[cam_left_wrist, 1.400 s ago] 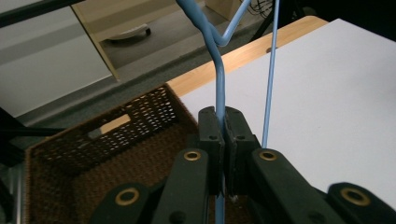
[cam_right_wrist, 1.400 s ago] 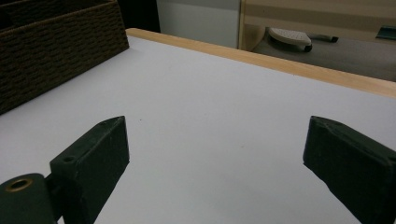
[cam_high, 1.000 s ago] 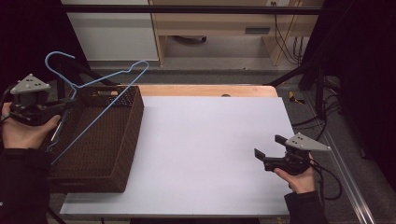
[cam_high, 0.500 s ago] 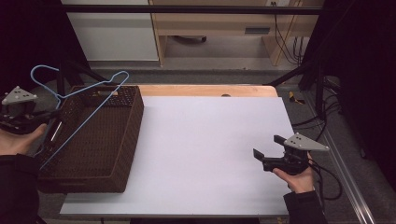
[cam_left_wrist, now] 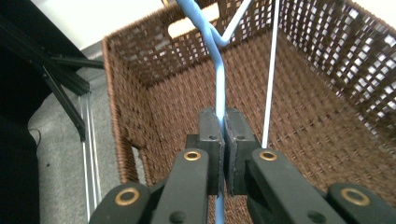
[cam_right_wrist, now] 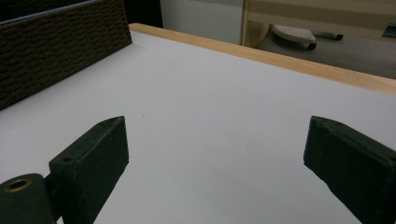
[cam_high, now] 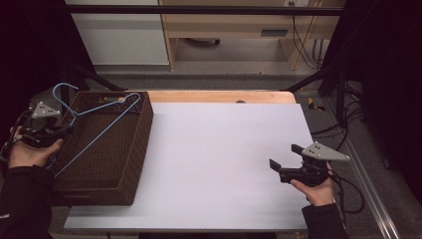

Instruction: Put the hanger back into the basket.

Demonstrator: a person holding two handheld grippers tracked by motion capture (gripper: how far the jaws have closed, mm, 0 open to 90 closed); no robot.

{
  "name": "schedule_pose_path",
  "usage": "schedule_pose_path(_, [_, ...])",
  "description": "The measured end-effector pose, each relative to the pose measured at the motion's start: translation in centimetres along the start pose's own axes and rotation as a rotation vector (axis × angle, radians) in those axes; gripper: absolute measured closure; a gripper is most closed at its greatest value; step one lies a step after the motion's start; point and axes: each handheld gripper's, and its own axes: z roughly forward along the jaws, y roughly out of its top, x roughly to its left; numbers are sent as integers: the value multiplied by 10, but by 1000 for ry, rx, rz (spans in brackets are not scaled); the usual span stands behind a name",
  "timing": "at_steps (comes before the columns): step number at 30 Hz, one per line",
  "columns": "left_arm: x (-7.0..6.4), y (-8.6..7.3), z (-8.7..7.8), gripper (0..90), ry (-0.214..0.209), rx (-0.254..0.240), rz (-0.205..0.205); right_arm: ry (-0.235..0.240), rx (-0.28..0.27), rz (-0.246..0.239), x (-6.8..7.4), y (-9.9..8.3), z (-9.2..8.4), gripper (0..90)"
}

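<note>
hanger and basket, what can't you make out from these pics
- Hanger lower end: in the high view, hidden behind the left gripper and the hand; whether it touches the basket floor is unclear.
- Hanger hook: cut off by the top edge of the left gripper view.
- Basket: right gripper view cuts it at the left edge.

Overhead light falls brightly on the white table [cam_high: 224,164] ahead of the wide-set right jaws while the room around stays dim, and the basket weave [cam_left_wrist: 327,93] beyond the closed left jaws blurs, overexposed through its gaps.
</note>
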Motion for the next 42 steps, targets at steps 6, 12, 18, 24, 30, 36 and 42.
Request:
schedule_pose_path(6, [-8, -9, 22, 875, -20, 41, -6, -2, 1, 3, 0, 0, 1, 70])
schedule_pose_path(12, [-18, -15, 39, 874, -47, 89, -15, 0, 5, -2, 1, 0, 2, 70])
schedule_pose_path(18, [-23, -21, 54, 873, -70, 152, -38, -1, 3, 1, 1, 0, 1, 70])
schedule_pose_path(24, [-24, -27, 62, 865, -78, 188, -64, 0, 6, -2, 1, -1, 2, 69])
schedule_pose_path(30, [-22, -27, 54, 764, -78, 182, -102, 1, 6, -2, 2, -1, 2, 69])
schedule_pose_path(36, [-19, -25, 27, 686, -84, 87, -142, 1, -1, 2, 2, 0, 1, 69])
schedule_pose_path(42, [-28, -20, -4, 585, -120, -83, -174, 1, -4, -2, 2, 1, 0, 68])
